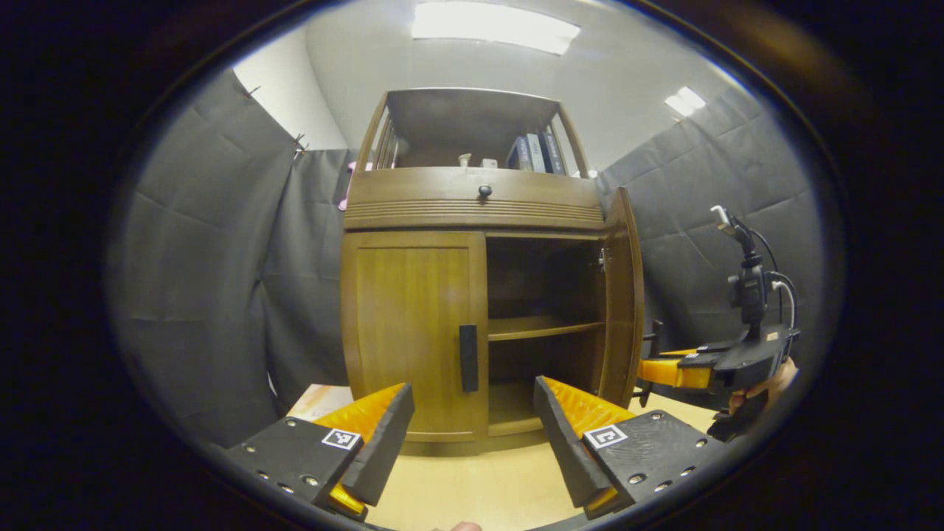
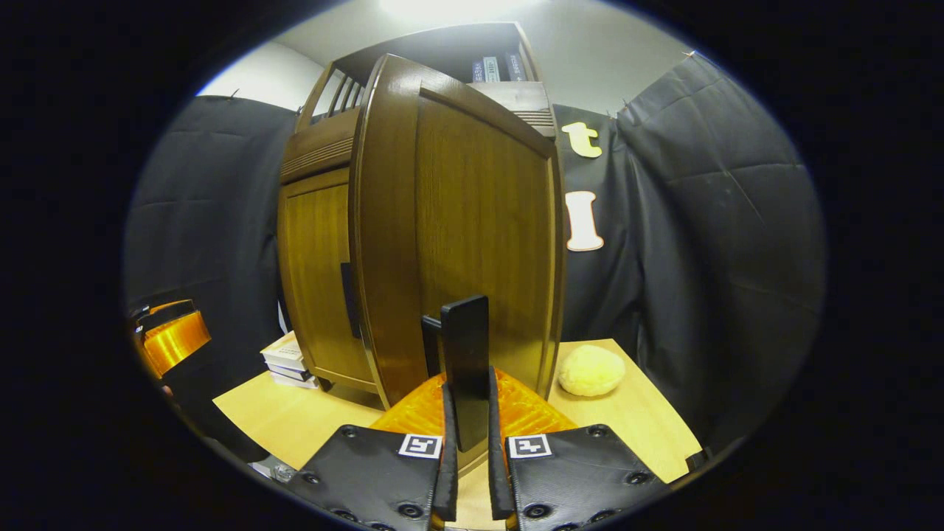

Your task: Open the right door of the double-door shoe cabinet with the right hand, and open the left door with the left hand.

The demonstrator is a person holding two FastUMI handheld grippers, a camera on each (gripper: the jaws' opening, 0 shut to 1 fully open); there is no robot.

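Two doors front the shoe cabinet (image 1: 472, 295), which stands on the pale worktop (image 1: 479, 487) with its back to the booth's cloth wall, and they are now in opposite states. Its right door (image 2: 472, 221) is swung well out on its hinges, so that the left gripper view looks straight into the bare compartment and its shelf (image 1: 542, 327). Its left door (image 1: 413, 332) lies flush and closed, its dark upright handle (image 1: 468, 358) at the inner edge beside the opening.

Holding the right door out is the right hand-held gripper (image 2: 468, 435): its fingers are closed to a narrow slot on that door's dark handle (image 2: 466, 369), which stands upright between them, a grip that lets the hand swing the panel about its hinge. Whether both pads truly press the handle is hard to confirm this close, though it looks so.

Facing the closed door, the left hand-held gripper (image 1: 472, 435) is spread wide with nothing between its fingers, a little short of the left handle and roughly lined up with it, probably so it can close around that handle next.

Beside the open door a small fluffy yellow ball (image 2: 591, 370) rests on the worktop, and some stacked books (image 2: 289, 361) lie by the cabinet's foot.
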